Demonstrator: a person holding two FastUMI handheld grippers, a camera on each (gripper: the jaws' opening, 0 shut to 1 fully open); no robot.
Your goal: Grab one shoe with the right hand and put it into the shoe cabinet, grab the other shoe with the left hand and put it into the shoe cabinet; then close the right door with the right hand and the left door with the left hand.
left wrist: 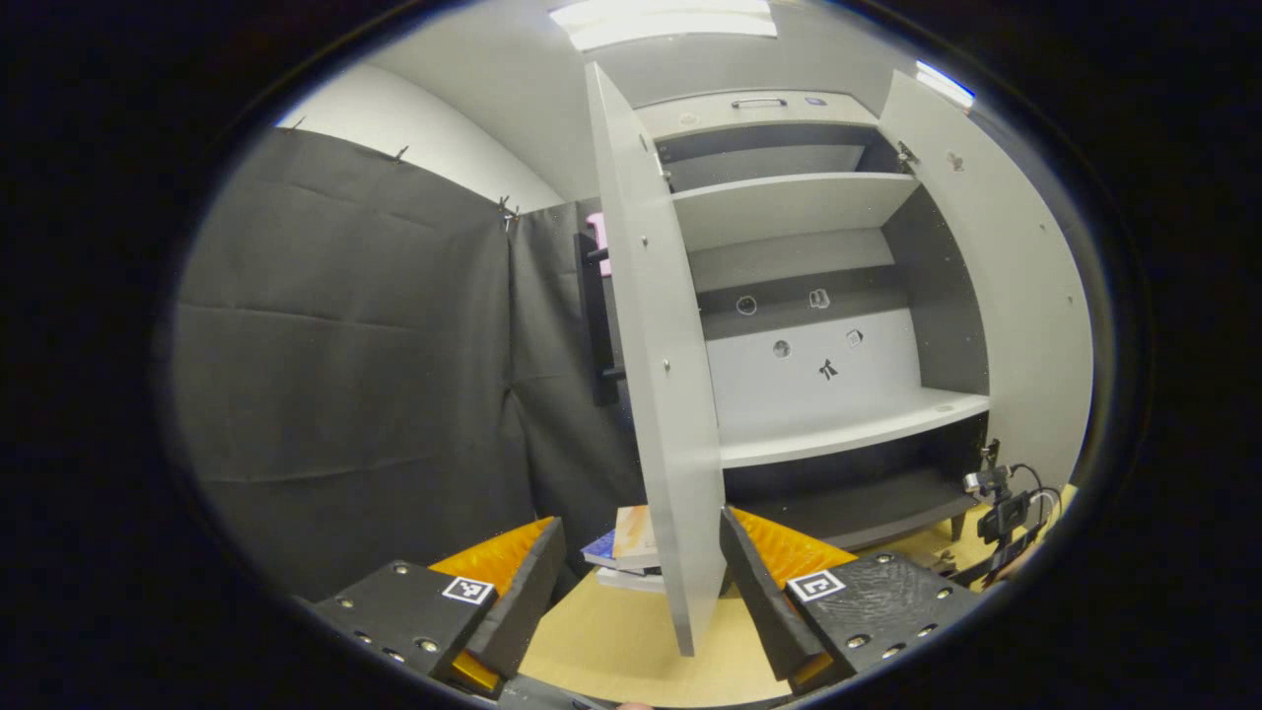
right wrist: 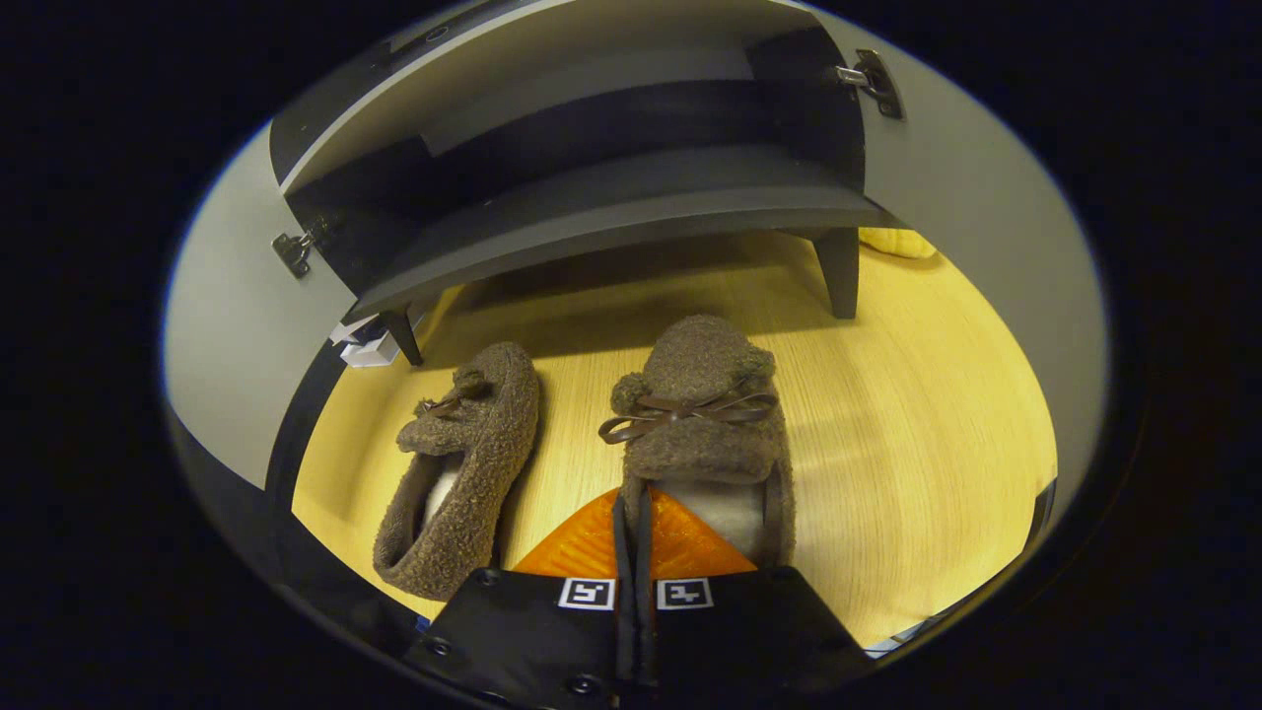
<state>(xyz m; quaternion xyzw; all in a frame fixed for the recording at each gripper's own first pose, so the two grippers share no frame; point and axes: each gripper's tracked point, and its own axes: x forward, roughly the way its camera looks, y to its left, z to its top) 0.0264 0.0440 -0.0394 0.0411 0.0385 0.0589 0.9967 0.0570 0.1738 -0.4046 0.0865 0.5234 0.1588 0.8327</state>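
Two brown fuzzy slippers lie on the wooden floor in front of the shoe cabinet (right wrist: 611, 232) in the right gripper view. The right shoe (right wrist: 695, 414) has a bow, and my right gripper (right wrist: 632, 513) is shut on the left rim of its opening. The left shoe (right wrist: 463, 463) lies free beside it. In the left gripper view, my left gripper (left wrist: 641, 582) is open with nothing in it, held before the edge of the open left door (left wrist: 661, 394). The right door (left wrist: 1006, 296) also stands open, and the grey shelves (left wrist: 848, 429) are bare.
A small stack of books (left wrist: 631, 547) lies on the floor behind the left door. A black camera device with cables (left wrist: 1001, 508) stands at the cabinet's right foot. Cabinet legs (right wrist: 838, 271) rise from the wooden floor (right wrist: 907, 414). Black cloth wall (left wrist: 345, 345) at left.
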